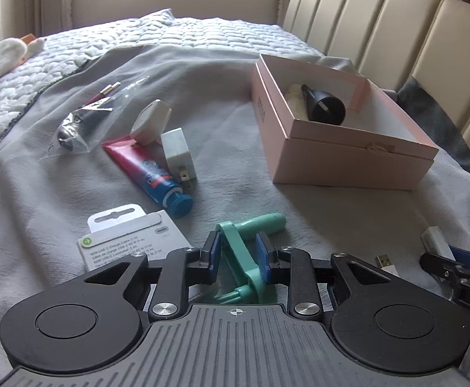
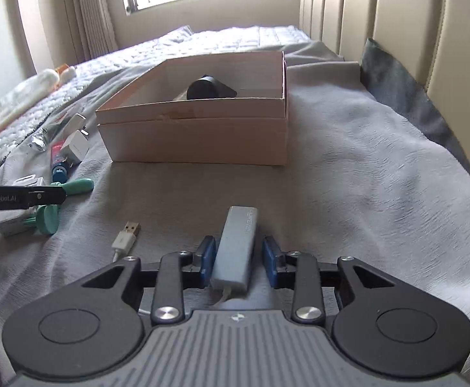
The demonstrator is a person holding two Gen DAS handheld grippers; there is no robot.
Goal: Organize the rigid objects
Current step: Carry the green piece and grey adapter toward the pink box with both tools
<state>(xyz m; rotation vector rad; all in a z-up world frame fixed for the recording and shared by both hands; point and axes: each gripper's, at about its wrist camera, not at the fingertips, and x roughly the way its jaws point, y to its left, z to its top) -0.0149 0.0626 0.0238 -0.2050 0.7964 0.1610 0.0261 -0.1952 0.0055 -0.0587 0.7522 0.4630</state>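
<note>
A pink open box (image 1: pixel 347 148) stands on the grey blanket and holds a black cone-shaped object (image 1: pixel 326 104) and a cream tube (image 1: pixel 296 96); the box also shows in the right wrist view (image 2: pixel 196 135). My left gripper (image 1: pixel 238 251) has its pads on either side of a mint green plastic tool (image 1: pixel 244 258), close to it; it also shows in the right wrist view (image 2: pixel 73 188). My right gripper (image 2: pixel 238 258) straddles a grey USB hub (image 2: pixel 236 248) with small gaps at the pads. Its white cable ends in a USB plug (image 2: pixel 126 233).
Left of the box lie a red and blue tube (image 1: pixel 147 174), a white charger (image 1: pixel 178 156), a white square adapter (image 1: pixel 151 122), a plastic bag with a dark item (image 1: pixel 80 122) and a cable package (image 1: pixel 131 242). A padded headboard (image 1: pixel 396 25) runs along the right.
</note>
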